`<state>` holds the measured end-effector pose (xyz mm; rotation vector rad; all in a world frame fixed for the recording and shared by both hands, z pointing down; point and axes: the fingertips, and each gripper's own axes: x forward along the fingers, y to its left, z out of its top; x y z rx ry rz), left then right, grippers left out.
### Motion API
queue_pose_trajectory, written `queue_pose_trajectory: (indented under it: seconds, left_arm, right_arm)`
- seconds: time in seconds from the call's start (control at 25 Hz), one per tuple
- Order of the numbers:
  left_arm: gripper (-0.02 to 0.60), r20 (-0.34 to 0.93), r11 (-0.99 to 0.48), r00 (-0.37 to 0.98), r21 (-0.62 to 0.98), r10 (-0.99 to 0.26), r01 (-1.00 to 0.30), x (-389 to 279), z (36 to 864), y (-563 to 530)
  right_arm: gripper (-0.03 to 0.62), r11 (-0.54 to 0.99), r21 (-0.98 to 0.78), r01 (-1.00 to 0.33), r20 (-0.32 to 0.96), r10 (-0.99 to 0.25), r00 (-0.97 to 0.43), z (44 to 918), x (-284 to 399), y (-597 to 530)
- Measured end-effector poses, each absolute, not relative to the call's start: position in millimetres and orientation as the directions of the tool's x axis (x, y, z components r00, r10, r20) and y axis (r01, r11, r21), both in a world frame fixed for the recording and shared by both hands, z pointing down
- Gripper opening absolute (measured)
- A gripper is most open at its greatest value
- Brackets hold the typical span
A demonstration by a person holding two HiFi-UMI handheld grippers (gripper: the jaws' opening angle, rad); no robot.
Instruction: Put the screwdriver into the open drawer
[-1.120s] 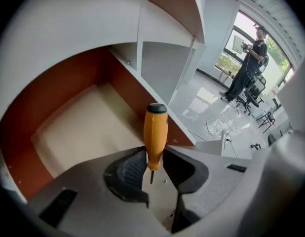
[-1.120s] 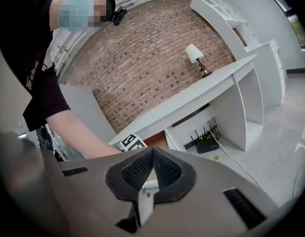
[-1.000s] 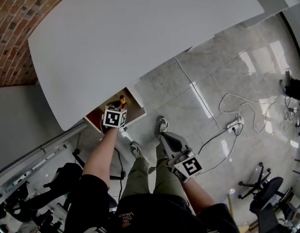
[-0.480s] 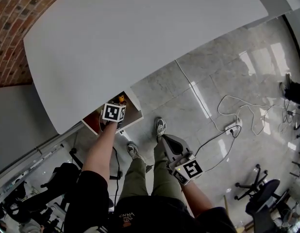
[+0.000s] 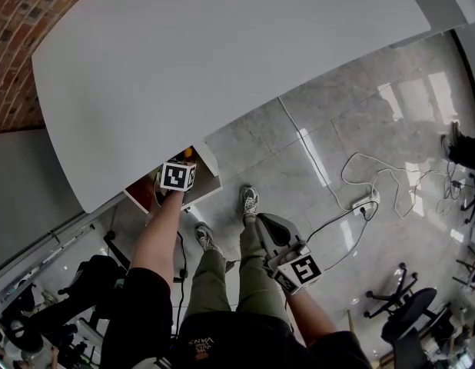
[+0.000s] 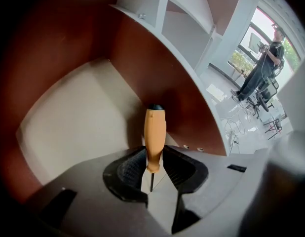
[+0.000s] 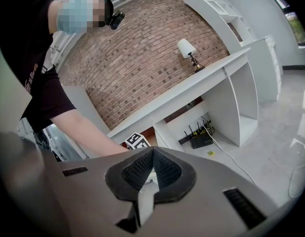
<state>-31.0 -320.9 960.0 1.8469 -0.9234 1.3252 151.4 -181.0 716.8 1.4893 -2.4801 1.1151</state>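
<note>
The screwdriver [image 6: 155, 135] has an orange handle with a black cap and a thin dark shaft. My left gripper [image 6: 153, 156] is shut on it at the base of the handle, holding it upright inside the open drawer [image 6: 78, 117]. The drawer has a beige floor and red-brown walls. In the head view the left gripper's marker cube [image 5: 178, 177] sits over the drawer [image 5: 209, 181] under the desk edge and hides the screwdriver. My right gripper [image 5: 264, 223] hangs low by my right leg with its jaws shut [image 7: 152, 152] and nothing between them.
A large white desk top [image 5: 222, 68] covers the drawer from above, with a brick wall [image 5: 18, 21] behind. Cables and a power strip [image 5: 366, 201] lie on the glossy floor, with an office chair [image 5: 406, 314] at the right. Another person [image 6: 263, 68] stands far off.
My left gripper has moved deeper into the drawer with the screwdriver, so its cube now hides the orange handle from above. The right gripper has stayed by my leg.
</note>
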Motion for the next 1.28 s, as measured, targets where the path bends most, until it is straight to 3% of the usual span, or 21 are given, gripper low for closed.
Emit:
queue_pose_trajectory:
  seconds: [0.36,0.76,0.92,1.28]
  left_arm:
    - [0.107,0.949,-0.522,0.234,0.092,-0.211,-0.848,-42.5,947.4,-324.7]
    - [0.106,0.908,-0.619,0.308,0.072,-0.283,-0.782,-40.0,901.0,-321.7]
    - [0.023,0.888,-0.640,0.342,0.073,-0.308,-0.765,-40.3,882.4,-313.8]
    - [0.008,0.825,-0.680,0.442,0.099,-0.352,-0.726,-44.5,820.0,-285.7]
  right_arm:
    - [-0.005,0.292,-0.556,-0.778,0.376,-0.746,-0.549,711.9,139.8,-178.9]
    - [-0.005,0.328,-0.541,-0.774,0.342,-0.755,-0.559,687.9,119.1,-177.5]
    - [-0.005,0.344,-0.534,-0.773,0.333,-0.754,-0.566,677.6,104.6,-168.6]
    - [-0.005,0.383,-0.504,-0.775,0.304,-0.761,-0.573,647.1,68.4,-144.3]
